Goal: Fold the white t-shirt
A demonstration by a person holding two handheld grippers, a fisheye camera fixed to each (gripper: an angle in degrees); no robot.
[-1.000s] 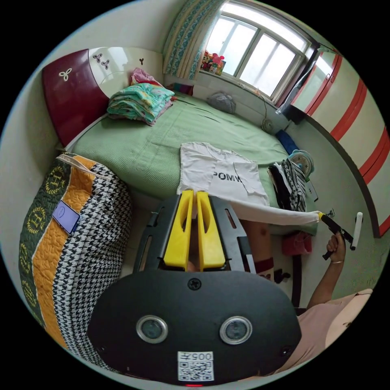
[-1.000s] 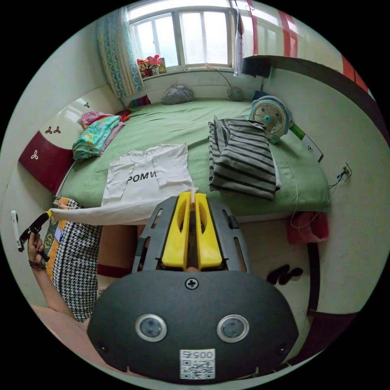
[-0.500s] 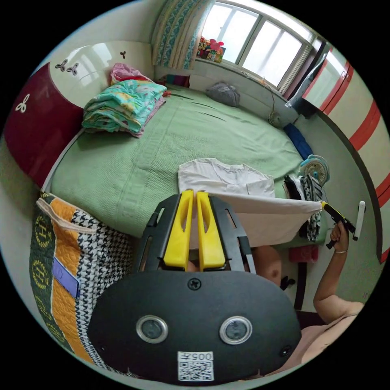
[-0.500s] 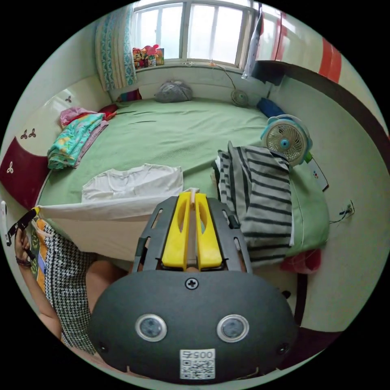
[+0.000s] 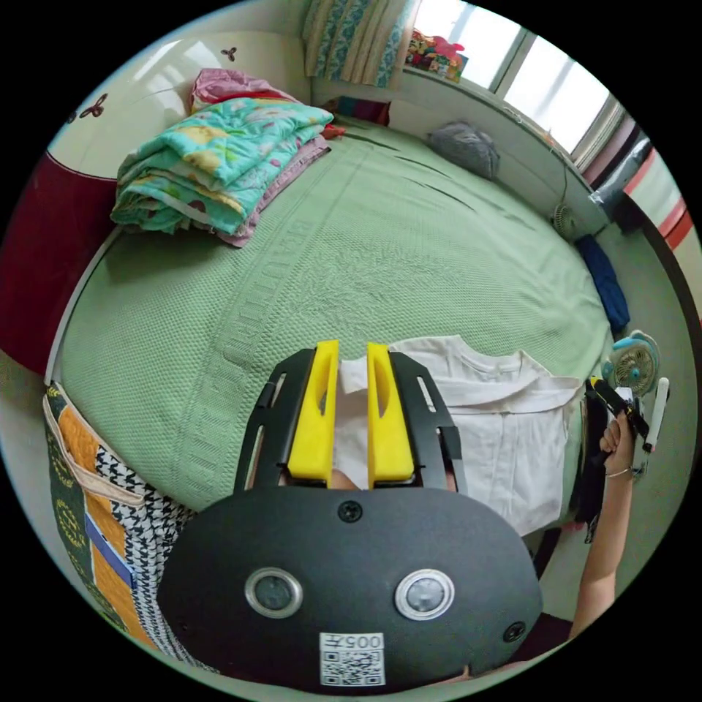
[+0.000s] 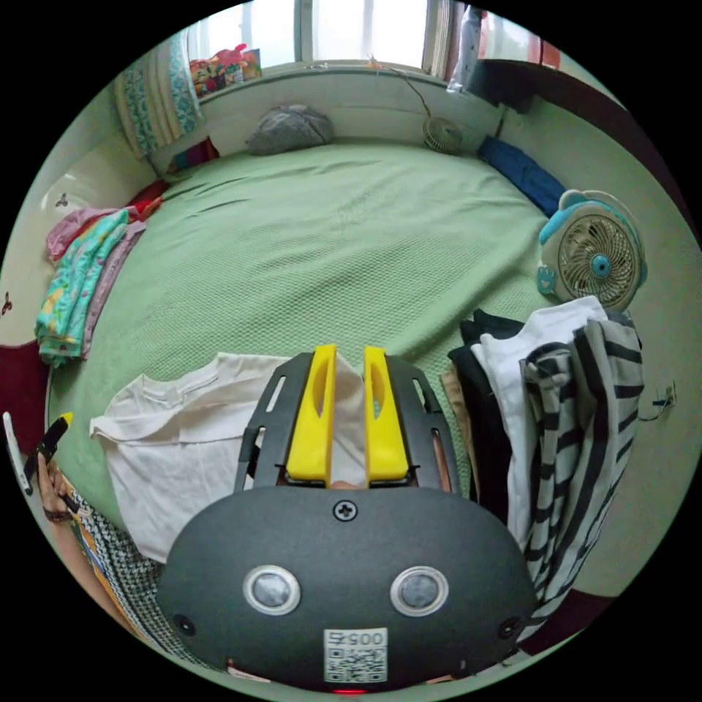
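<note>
The white t-shirt (image 5: 504,431) lies folded over on itself on the green bed (image 5: 351,241), near the front edge, with its collar toward the far side. My left gripper (image 5: 353,347) is open over one corner of the shirt, and white cloth shows loosely between the yellow jaws. My right gripper (image 6: 350,351) is also open over the opposite corner of the t-shirt (image 6: 175,439), again with cloth lying in the gap. The right gripper (image 5: 614,402) also appears in the left gripper view, held in a hand at the shirt's other edge. The left gripper (image 6: 50,436) appears at the right gripper view's left margin.
Folded quilts (image 5: 219,168) are stacked at the headboard end. A pile of striped and dark clothes (image 6: 578,409) sits right of the shirt, with a small fan (image 6: 596,256) behind it. A grey bundle (image 6: 289,128) lies under the window. A patterned bag (image 5: 95,512) stands beside the bed.
Both grippers carried the stretched lower edge forward over the bed and laid it on the shirt's upper part, covering the print. Both pairs of jaws, shut on the cloth before, have opened.
</note>
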